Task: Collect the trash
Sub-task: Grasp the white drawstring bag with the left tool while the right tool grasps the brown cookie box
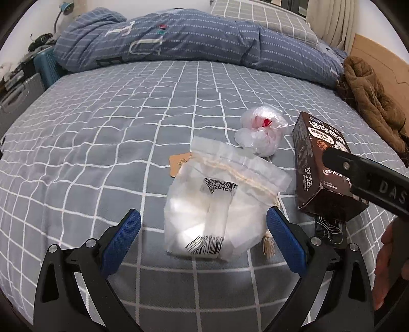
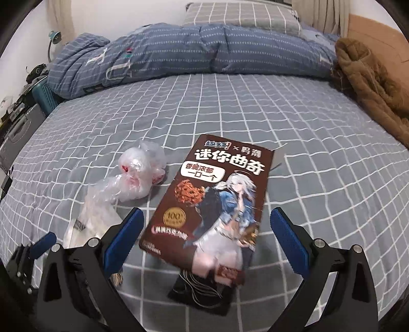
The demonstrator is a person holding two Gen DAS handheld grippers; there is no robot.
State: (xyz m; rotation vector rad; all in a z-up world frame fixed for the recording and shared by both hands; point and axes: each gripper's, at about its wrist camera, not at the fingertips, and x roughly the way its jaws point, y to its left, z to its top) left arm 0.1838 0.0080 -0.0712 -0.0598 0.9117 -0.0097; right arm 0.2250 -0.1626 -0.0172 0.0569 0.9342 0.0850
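Note:
A clear zip bag with barcode labels lies on the grey checked bed, between the blue pads of my open left gripper. Behind it rests a crumpled plastic bag with red inside, and a brown tag peeks out at its left. A brown cookie box lies to the right. In the right wrist view the cookie box lies flat between the pads of my open right gripper, on top of a dark item. The crumpled bag and the zip bag lie left of it.
A folded blue quilt and a grey pillow lie across the back of the bed. A brown jacket is heaped at the right edge. Dark cases and a teal bin stand beyond the left edge. A hand shows at right.

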